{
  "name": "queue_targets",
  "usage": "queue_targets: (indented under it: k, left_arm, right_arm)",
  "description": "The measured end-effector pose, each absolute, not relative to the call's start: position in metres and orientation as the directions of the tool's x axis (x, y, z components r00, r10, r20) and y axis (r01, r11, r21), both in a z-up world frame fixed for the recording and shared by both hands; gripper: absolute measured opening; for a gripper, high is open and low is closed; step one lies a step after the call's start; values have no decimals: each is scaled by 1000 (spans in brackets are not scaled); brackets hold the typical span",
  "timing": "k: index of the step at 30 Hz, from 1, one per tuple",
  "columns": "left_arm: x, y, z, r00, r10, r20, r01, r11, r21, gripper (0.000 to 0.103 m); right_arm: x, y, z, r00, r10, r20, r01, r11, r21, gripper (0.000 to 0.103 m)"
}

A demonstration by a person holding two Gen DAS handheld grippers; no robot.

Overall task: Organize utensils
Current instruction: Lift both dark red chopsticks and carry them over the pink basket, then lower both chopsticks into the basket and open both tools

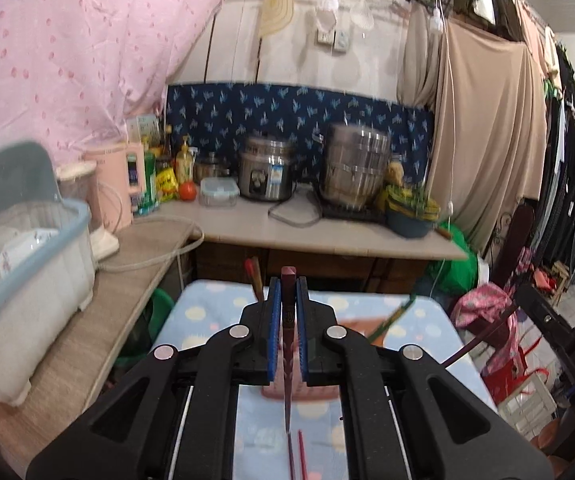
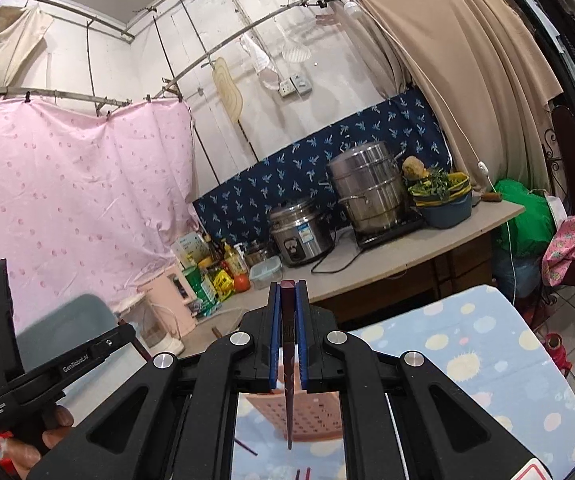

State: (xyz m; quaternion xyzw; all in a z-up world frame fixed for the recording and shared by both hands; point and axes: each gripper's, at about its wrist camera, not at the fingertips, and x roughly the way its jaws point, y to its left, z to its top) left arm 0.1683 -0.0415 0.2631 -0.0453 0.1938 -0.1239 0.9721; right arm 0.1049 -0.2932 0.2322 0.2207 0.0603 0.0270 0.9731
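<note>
The left tool [image 1: 288, 312] pinches a dark red chopstick [image 1: 287, 360] upright between its blue pads. The right tool [image 2: 288, 316] clamps another chopstick [image 2: 288, 380] likewise, above a pink perforated basket [image 2: 307, 420] on the spotted table [image 2: 487, 360]. Two loose red sticks [image 1: 300, 456], probably chopsticks, lie below.

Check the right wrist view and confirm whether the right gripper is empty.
No, the right gripper is shut on a dark red chopstick clamped between its blue pads.
</note>
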Motion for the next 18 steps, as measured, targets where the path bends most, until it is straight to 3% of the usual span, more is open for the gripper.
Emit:
queue_targets:
  k: [8, 18]
  left_arm:
    - [184, -41, 309, 952, -259, -162, 225, 953, -201, 7]
    - [222, -55, 291, 962, -227, -154, 201, 965, -170, 7]
  right_arm:
    - [138, -299, 257, 999, 41, -19, -29, 896, 443, 7]
    - [190, -292, 244, 998, 27, -64, 3, 910, 415, 7]
